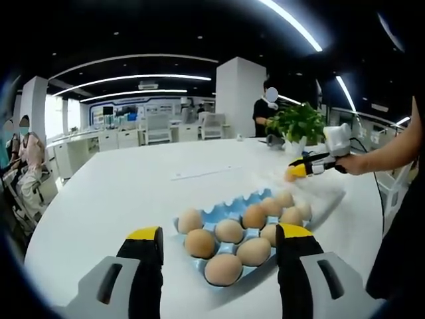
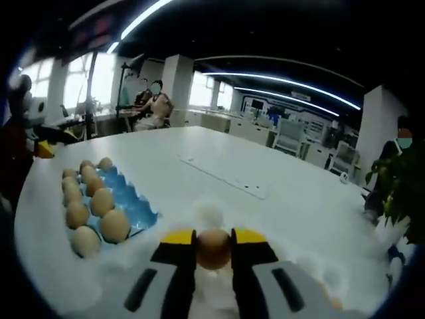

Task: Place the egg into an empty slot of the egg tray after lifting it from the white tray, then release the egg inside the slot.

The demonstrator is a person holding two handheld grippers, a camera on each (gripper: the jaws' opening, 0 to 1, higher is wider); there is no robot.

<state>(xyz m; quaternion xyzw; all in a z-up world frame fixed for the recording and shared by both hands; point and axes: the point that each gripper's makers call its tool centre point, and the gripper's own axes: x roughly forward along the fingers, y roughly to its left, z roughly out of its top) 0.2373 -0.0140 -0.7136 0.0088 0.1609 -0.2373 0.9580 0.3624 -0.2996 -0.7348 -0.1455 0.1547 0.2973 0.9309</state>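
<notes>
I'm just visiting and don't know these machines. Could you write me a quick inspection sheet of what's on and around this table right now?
Surface: large white round table, mostly bare.
Job's things: blue egg tray holding many brown eggs, with some slots still free; one egg clamped between the right gripper's jaws above the white tray.
Clutter: potted green plant; a flat pale strip lying mid-table.
Grippers: left gripper open, hovering near the egg tray; right gripper shut on the egg.
Cables: a dark cable hangs below the person's hand.
Surroundings: open office with ceiling light strips, white pillars, desks, several people.
</notes>
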